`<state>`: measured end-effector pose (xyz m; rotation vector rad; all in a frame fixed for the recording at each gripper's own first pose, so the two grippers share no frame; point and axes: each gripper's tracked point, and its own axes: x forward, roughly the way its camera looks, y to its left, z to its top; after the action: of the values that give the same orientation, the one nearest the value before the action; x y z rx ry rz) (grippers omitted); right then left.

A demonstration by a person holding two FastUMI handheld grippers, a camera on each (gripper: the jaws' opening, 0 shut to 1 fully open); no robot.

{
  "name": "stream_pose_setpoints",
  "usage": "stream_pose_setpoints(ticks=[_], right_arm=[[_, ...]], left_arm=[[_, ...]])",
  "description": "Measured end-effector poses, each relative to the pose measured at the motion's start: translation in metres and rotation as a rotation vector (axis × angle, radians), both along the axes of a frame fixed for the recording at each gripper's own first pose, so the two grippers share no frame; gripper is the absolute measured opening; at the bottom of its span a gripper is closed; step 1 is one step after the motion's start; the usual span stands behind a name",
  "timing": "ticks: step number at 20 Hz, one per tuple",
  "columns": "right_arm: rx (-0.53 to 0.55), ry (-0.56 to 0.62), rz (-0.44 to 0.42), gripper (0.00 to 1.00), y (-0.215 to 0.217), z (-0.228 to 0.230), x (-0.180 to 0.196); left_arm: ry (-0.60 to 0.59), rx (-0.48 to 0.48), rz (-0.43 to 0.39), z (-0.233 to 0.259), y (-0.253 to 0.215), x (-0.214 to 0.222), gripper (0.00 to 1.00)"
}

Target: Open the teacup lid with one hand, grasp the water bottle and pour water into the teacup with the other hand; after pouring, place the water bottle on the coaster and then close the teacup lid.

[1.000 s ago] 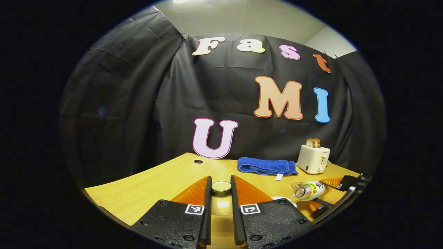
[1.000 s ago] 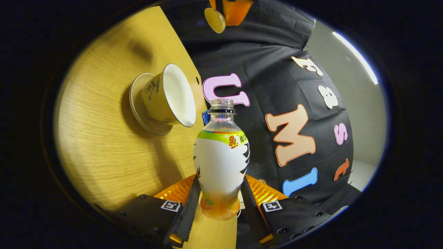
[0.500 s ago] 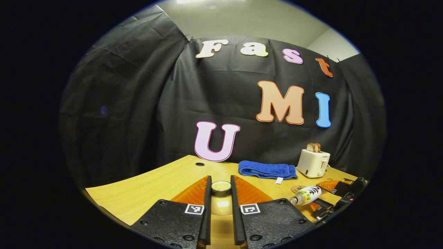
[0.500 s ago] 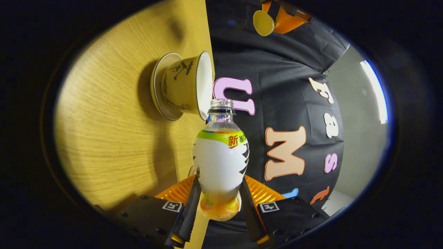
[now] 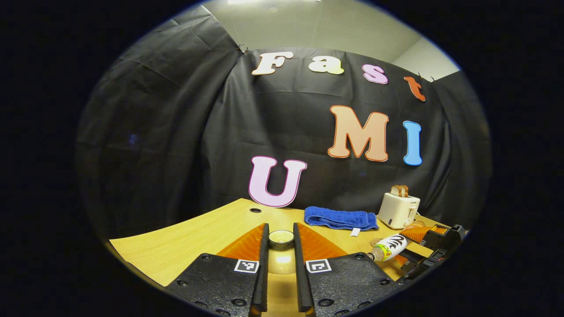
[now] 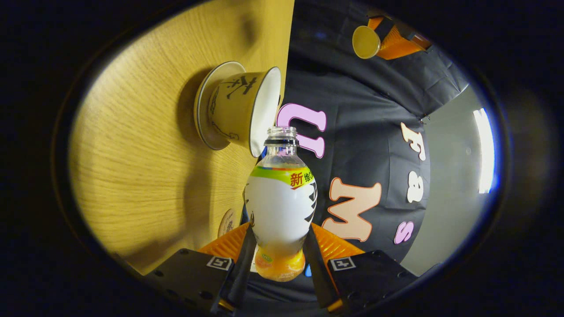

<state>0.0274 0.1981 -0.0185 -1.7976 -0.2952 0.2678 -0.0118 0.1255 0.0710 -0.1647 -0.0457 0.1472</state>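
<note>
My right gripper [image 6: 278, 241] is shut on the lower body of a capless water bottle [image 6: 280, 198] with a white label. The bottle lies tipped over sideways. Its mouth [image 6: 282, 131] sits right at the rim of the open yellow teacup [image 6: 238, 110], which stands on its saucer [image 6: 203, 103]. My left gripper [image 5: 280, 246] is shut on the teacup lid [image 5: 281, 237] and holds it above the table. The lid [image 6: 365, 42] also hangs off beyond the cup. From the left gripper view, the tipped bottle [image 5: 391, 246] is low on the right. A round coaster [image 6: 226, 223] lies beside the bottle's base.
The wooden table [image 5: 185, 237] carries a folded blue towel [image 5: 340, 218] and a white toaster [image 5: 398, 209] with bread in it, both at the back by the black cloth wall. A small round hole [image 5: 255, 210] sits near the table's far edge.
The right gripper has rolled further over and brought the bottle's mouth from beside the cup up to its rim. The left gripper has kept hold of the lid and risen slightly.
</note>
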Motion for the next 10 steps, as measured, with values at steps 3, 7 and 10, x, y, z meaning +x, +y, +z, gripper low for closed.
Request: stream_pose_setpoints(ticks=[3,7,10], right_arm=[[-0.065,-0.011,0.012,0.67,0.0038,0.0054,0.0032],[-0.114,-0.016,0.013,0.64,0.0069,0.0071,0.0012],[-0.162,-0.04,0.026,0.66,0.01,0.0116,0.0009]], left_arm=[[-0.005,-0.006,-0.001,0.0021,0.0017,-0.0011,0.24],[-0.011,-0.005,-0.011,0.0038,-0.0016,-0.0017,0.24],[-0.003,-0.014,-0.021,0.0022,-0.0041,-0.001,0.24]])
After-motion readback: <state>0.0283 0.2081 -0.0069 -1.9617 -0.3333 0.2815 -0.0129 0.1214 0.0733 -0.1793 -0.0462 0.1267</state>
